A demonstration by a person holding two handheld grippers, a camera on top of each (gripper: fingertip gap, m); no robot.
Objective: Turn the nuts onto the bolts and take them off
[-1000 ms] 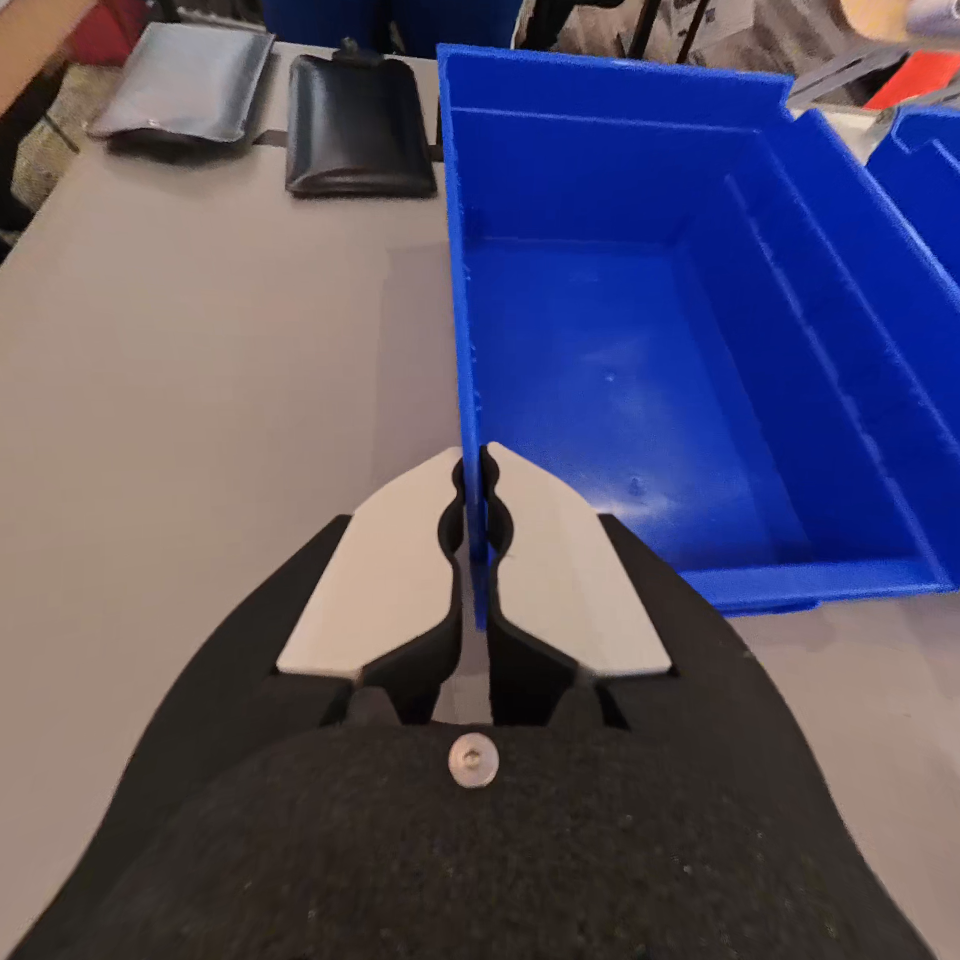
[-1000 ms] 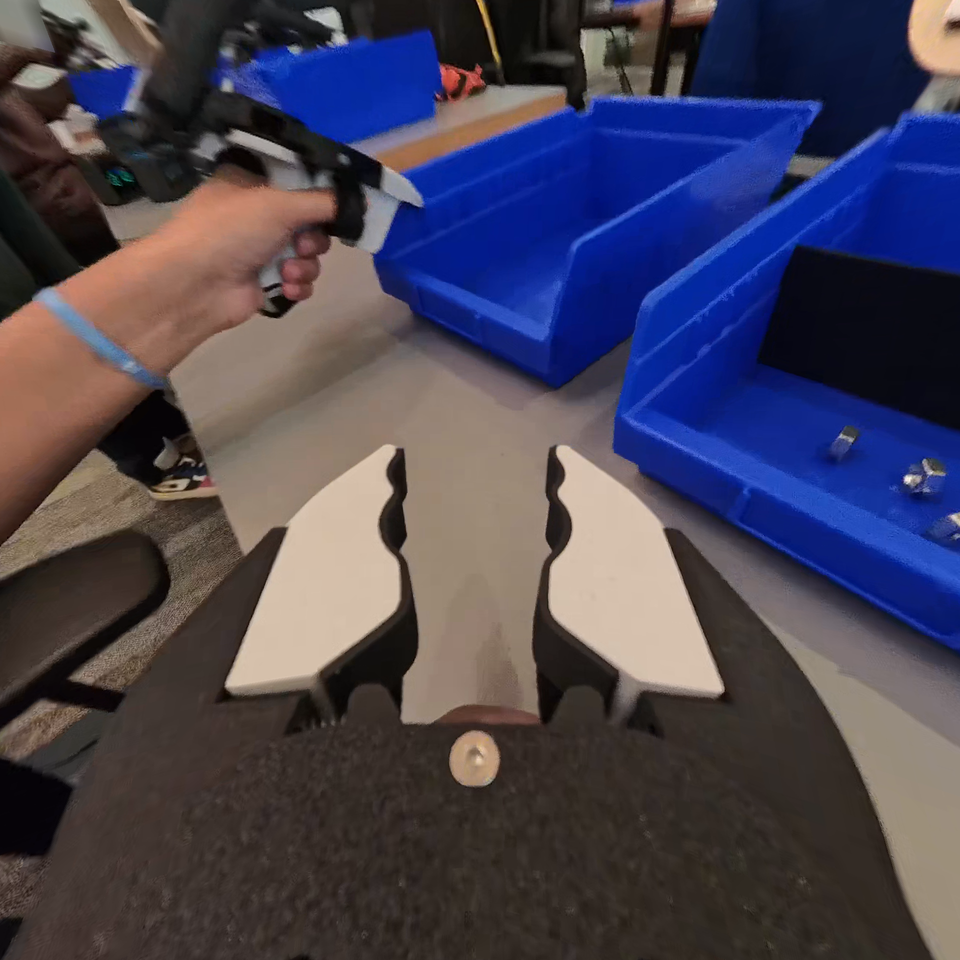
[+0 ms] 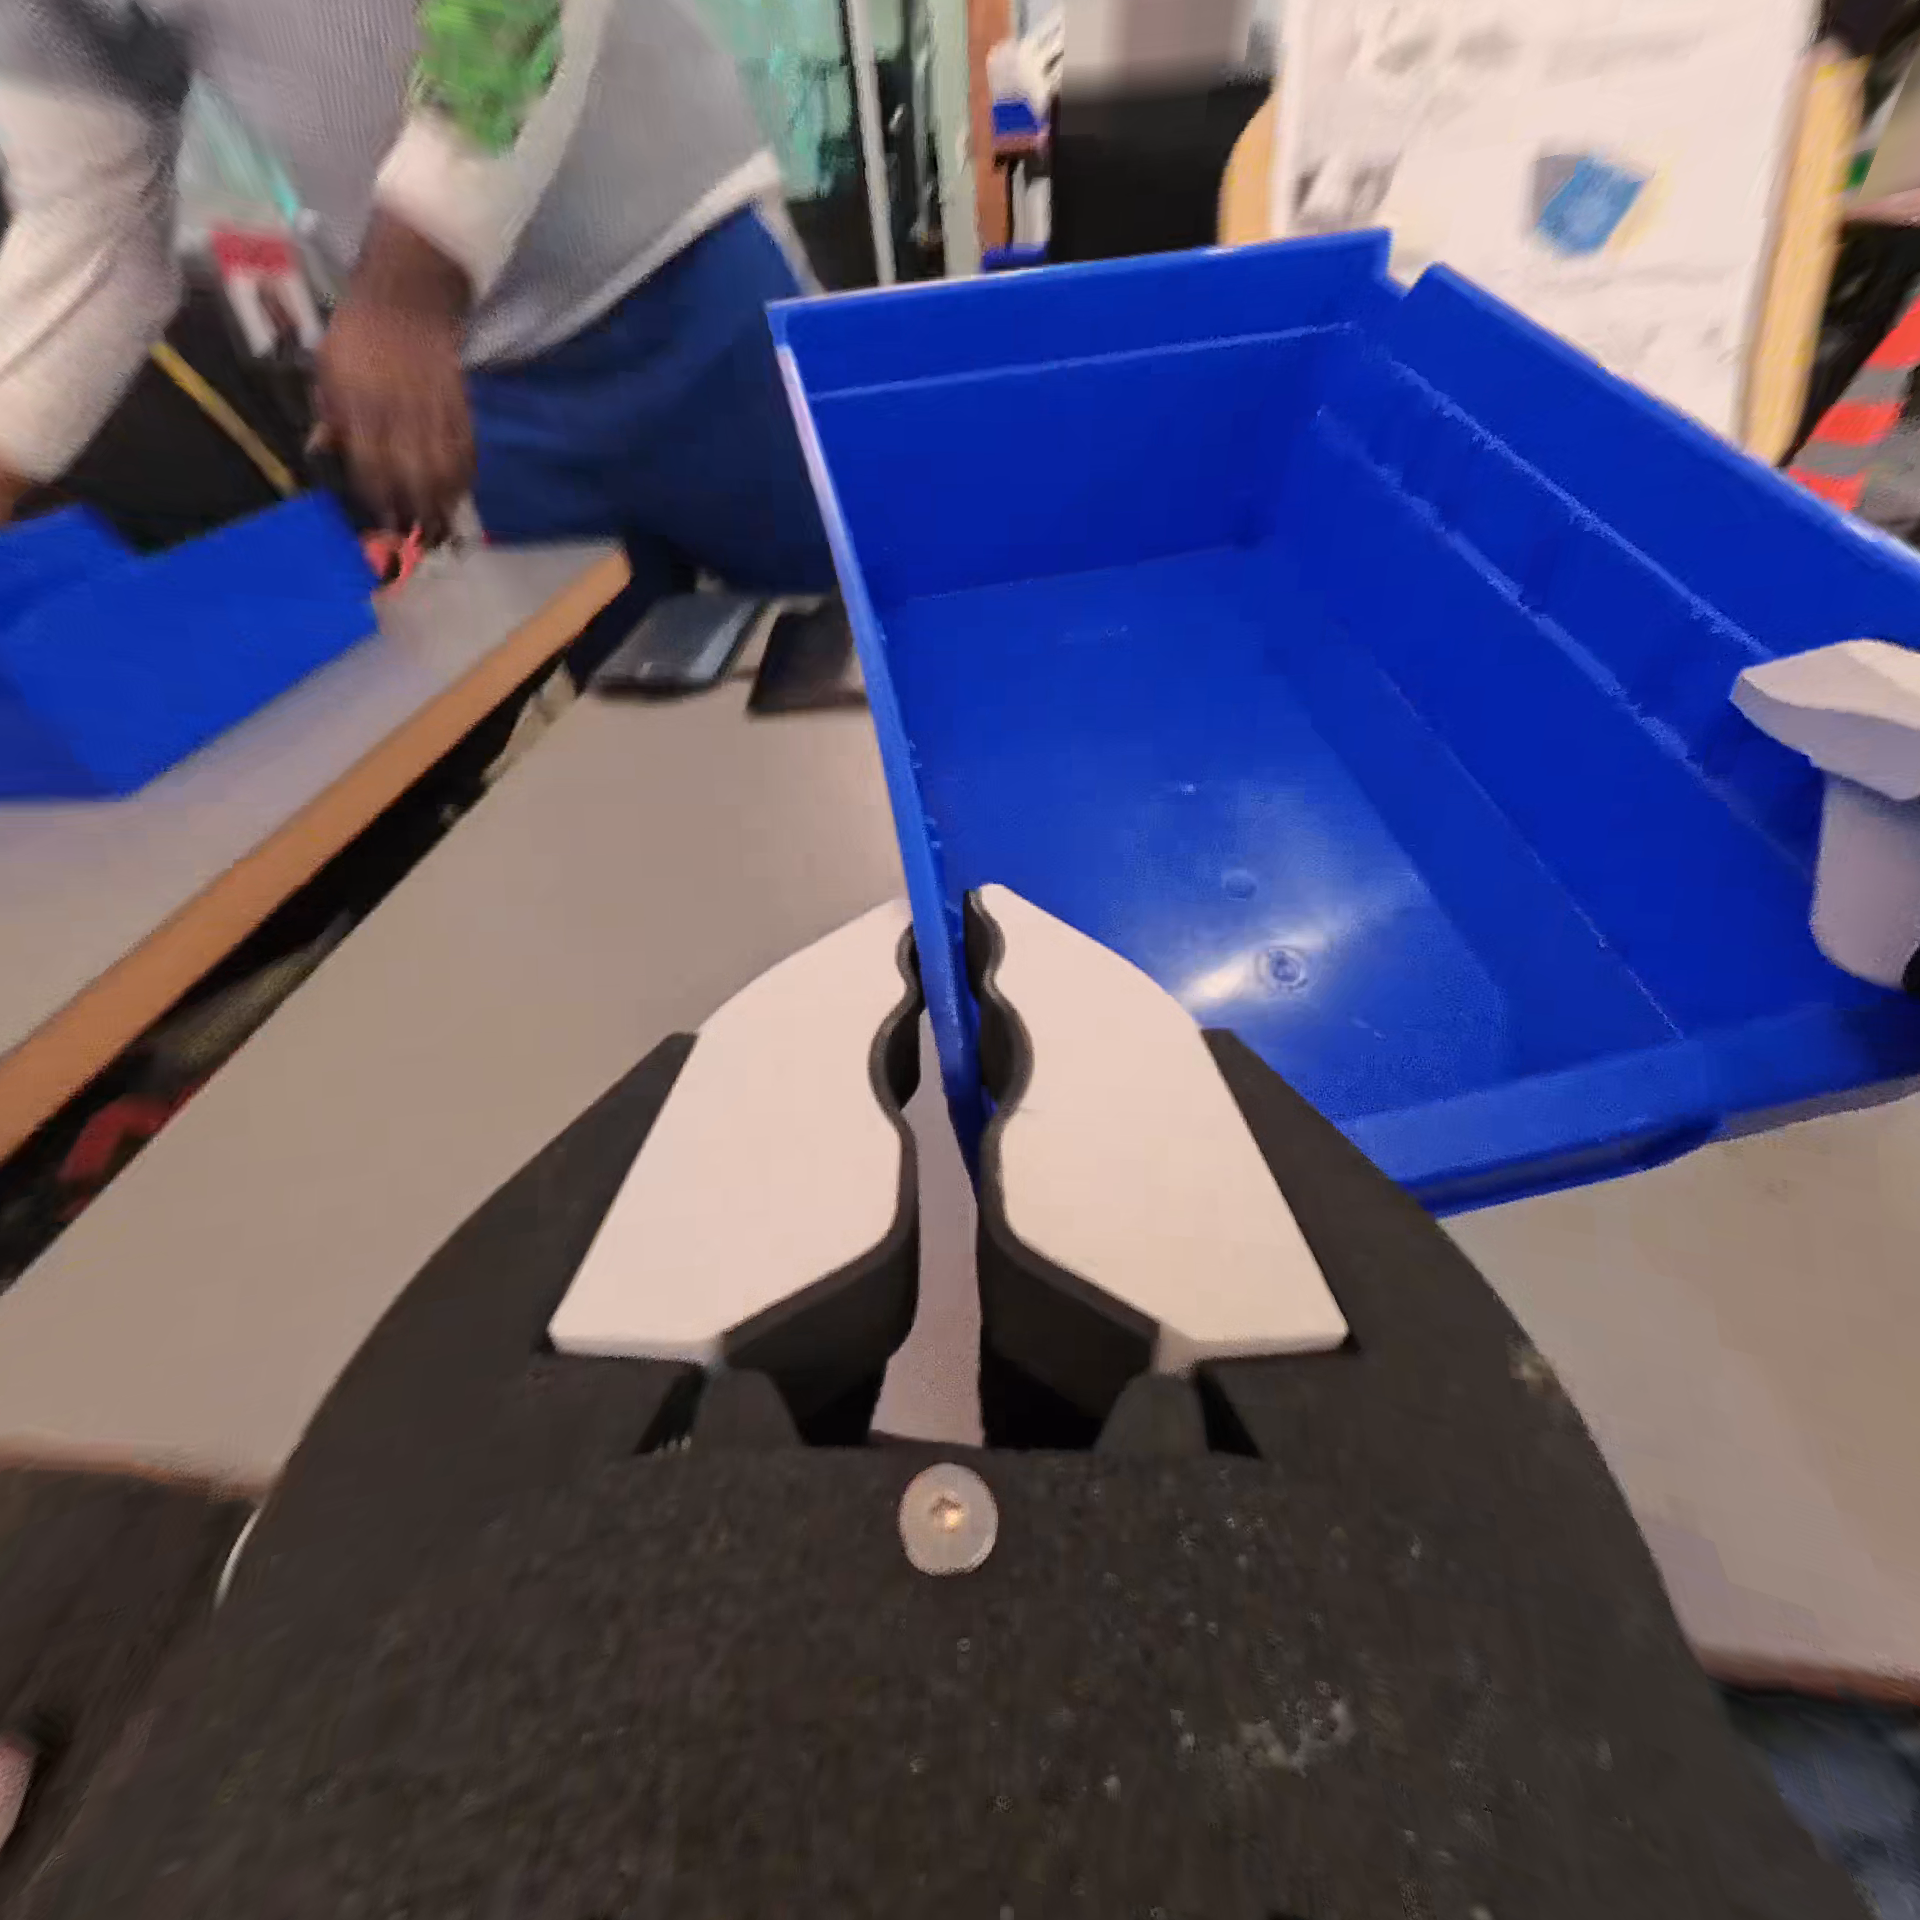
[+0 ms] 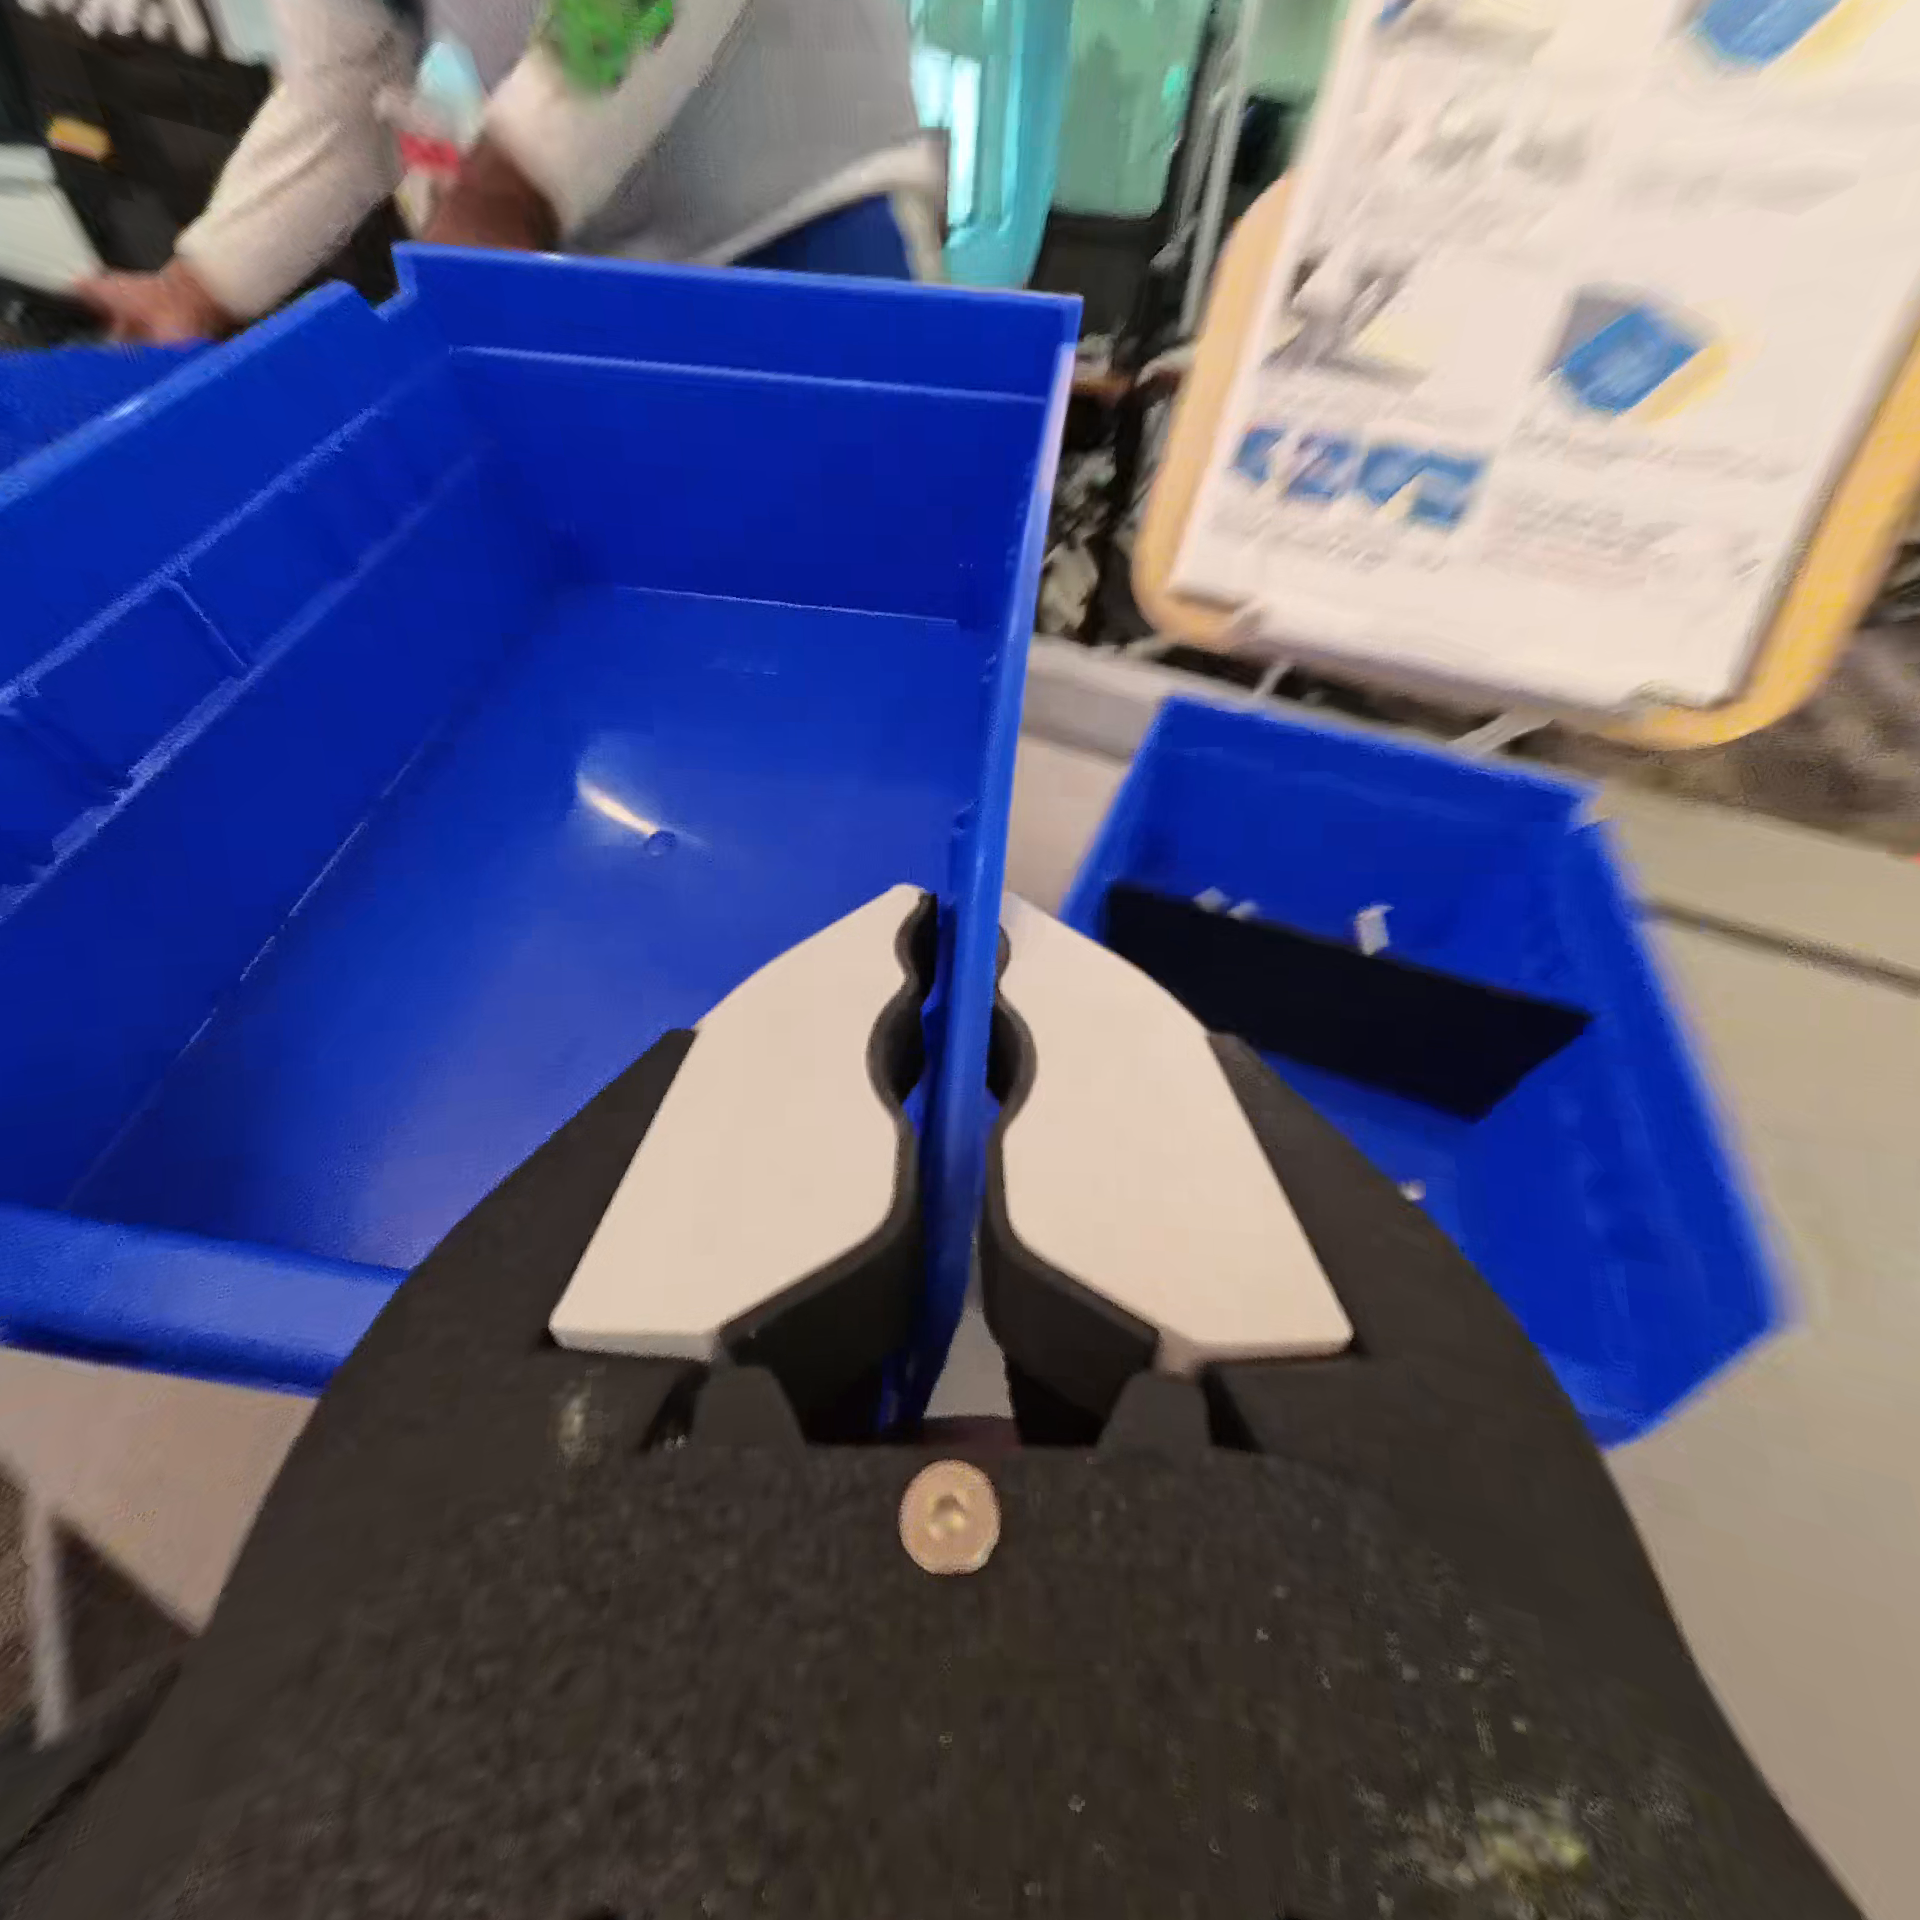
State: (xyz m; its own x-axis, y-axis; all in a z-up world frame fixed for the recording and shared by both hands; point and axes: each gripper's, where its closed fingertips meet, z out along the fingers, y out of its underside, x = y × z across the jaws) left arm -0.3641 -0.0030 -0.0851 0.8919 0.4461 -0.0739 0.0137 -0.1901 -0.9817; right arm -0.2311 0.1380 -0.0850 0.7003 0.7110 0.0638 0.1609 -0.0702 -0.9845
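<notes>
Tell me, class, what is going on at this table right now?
A person holds a claw in each hand, and both are clamped on the empty blue bin. The left claw grips its left wall, the right claw its right wall. The bin looks tilted, perhaps lifted off the grey table. A second blue bin, with a black divider and small metal parts, sits to the right. No nut or bolt is held.

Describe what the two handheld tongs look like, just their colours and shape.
Both look alike. The left tongs and right tongs each have two pale grey fingers with wavy, scalloped black inner edges, tapering toward the tips. They sit in a broad, rough-textured black body with a single silver screw at its centre. No cables or sleeves show.
</notes>
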